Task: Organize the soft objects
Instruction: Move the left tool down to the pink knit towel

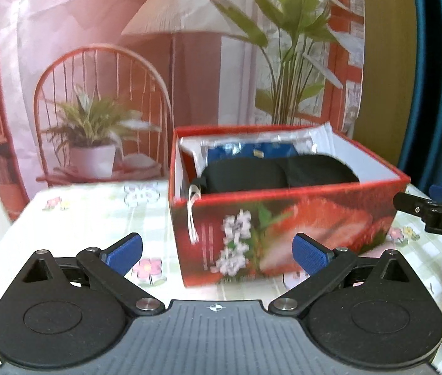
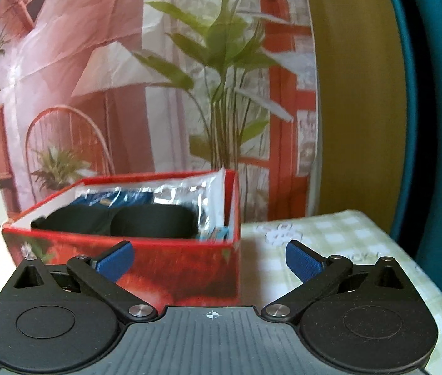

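Black soft item (image 1: 280, 173): lies inside the red box (image 1: 283, 218), in front of a blue packet in clear wrap (image 1: 249, 151).
Left gripper (image 1: 217, 251): jaws spread wide, nothing between the blue pads, just short of the box's front wall.
Right gripper (image 2: 210, 257): jaws equally wide, empty, facing the box's near corner.
Box: stands on a checked floral tablecloth (image 1: 96, 218).
Backdrop (image 1: 96, 62): printed room scene behind the table.
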